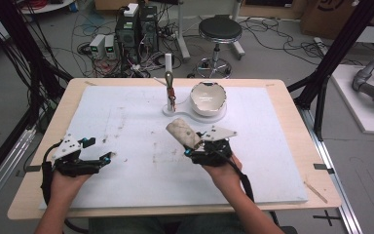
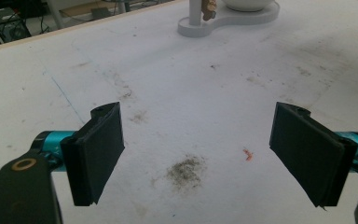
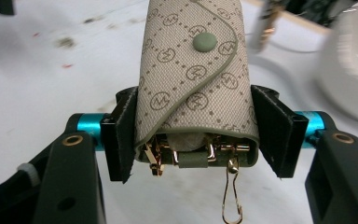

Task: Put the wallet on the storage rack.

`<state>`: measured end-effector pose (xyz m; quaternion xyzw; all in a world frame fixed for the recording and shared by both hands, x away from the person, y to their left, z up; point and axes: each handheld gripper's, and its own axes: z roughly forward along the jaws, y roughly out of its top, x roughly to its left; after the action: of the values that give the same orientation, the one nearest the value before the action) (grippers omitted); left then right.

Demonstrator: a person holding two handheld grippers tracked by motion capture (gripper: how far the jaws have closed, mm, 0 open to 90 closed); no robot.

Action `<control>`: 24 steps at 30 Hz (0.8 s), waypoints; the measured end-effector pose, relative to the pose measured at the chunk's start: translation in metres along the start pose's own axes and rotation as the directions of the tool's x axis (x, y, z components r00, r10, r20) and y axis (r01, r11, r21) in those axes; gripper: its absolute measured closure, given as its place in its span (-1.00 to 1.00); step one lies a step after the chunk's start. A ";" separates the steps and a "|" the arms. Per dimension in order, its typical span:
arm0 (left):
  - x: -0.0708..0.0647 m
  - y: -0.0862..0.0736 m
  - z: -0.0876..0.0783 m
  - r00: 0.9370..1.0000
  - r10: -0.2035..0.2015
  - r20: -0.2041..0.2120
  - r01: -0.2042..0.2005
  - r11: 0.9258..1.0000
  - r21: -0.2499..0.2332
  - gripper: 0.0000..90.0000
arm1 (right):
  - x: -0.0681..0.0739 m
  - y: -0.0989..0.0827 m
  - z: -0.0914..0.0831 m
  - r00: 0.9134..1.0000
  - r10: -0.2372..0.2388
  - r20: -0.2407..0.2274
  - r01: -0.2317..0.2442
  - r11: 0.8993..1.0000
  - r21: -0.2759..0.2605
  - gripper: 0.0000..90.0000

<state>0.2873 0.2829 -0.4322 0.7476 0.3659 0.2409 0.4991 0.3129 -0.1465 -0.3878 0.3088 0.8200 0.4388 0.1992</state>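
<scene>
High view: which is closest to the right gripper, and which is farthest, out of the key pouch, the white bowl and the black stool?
1. Key pouch: clamped in the right gripper itself.
2. White bowl: farther back on the table, on the white stand.
3. Black stool: farthest, on the floor beyond the table's far edge.

Key pouch [image 1: 184,133] is sitting mid-table between the right gripper [image 1: 198,144]'s jaws; bowl [image 1: 207,98] is resting far behind on the stand [image 1: 174,111]; left gripper [image 1: 99,150] is hovering near-left.
</scene>
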 end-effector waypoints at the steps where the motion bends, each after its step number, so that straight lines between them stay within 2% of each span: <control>1: 0.000 0.000 0.000 1.000 -0.001 0.000 0.001 1.000 0.000 -0.61 | -0.006 0.000 -0.006 1.000 0.008 0.017 -0.008 1.000 -0.006 -0.16; 8: -0.001 0.000 0.002 1.000 0.001 0.002 -0.001 1.000 0.005 -0.61 | -0.038 -0.001 -0.036 0.995 0.023 0.098 -0.022 1.000 -0.012 -0.16; 13: -0.002 0.000 0.002 1.000 0.005 0.004 -0.005 1.000 0.007 -0.61 | -0.060 0.002 -0.049 0.990 0.031 0.134 -0.030 1.000 -0.007 -0.15; 19: -0.001 0.000 0.002 1.000 0.002 0.002 -0.002 1.000 0.004 -0.61 | -0.082 0.016 -0.053 0.985 0.029 0.170 -0.030 1.000 0.004 -0.15; 24: -0.001 0.000 0.001 1.000 0.002 0.003 -0.002 1.000 0.002 -0.61 | -0.096 0.031 -0.046 0.982 0.028 0.186 -0.032 0.999 0.019 -0.15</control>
<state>0.2877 0.2815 -0.4328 0.7488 0.3648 0.2400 0.4986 0.3658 -0.2267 -0.3316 0.3629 0.7980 0.4019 0.2645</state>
